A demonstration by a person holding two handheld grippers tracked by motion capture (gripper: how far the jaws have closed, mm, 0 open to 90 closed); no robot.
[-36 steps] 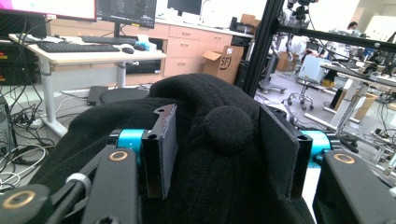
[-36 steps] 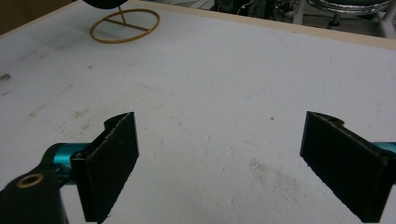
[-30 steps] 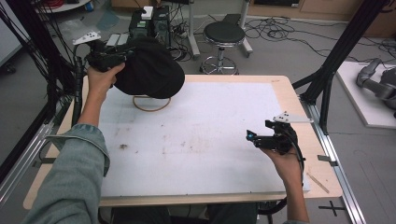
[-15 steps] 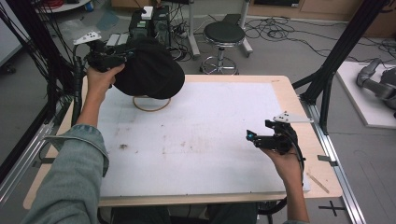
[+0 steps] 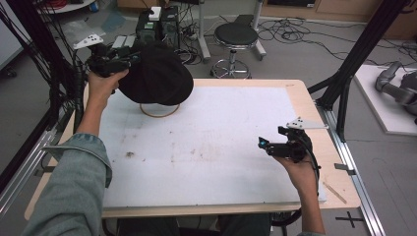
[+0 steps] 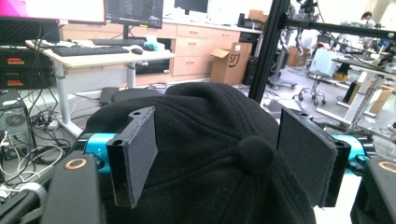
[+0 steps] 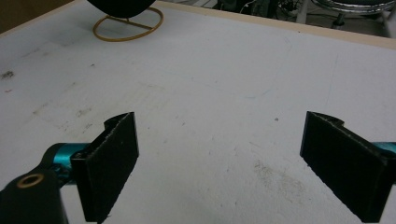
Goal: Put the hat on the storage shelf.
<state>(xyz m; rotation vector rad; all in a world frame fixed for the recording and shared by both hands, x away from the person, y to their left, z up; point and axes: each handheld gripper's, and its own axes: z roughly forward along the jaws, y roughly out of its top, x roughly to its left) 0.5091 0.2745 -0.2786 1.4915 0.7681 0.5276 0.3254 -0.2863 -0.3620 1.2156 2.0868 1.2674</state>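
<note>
A black cap [image 5: 157, 76] sits on a stand with a gold wire ring base [image 5: 160, 110] at the table's far left. My left gripper [image 5: 130, 59] is held at the cap's left side. In the left gripper view its jaws have just been opening and now stand apart, one on either side of the cap's crown [image 6: 219, 154] and top button, with no pad pressing. Over the table's right side my right gripper [image 5: 263, 143] points toward the cap. It [image 7: 222, 121] is open and empty, and beyond it are the cap [image 7: 122, 5] and ring [image 7: 128, 25].
A white mat [image 5: 206, 147] covers the wooden table. A thin wooden stick [image 5: 334, 191] lies near the table's right edge. Behind the table stand a black stool [image 5: 236, 37] and computer cases [image 5: 157, 24]. A black frame post [image 5: 351, 73] rises at the right.
</note>
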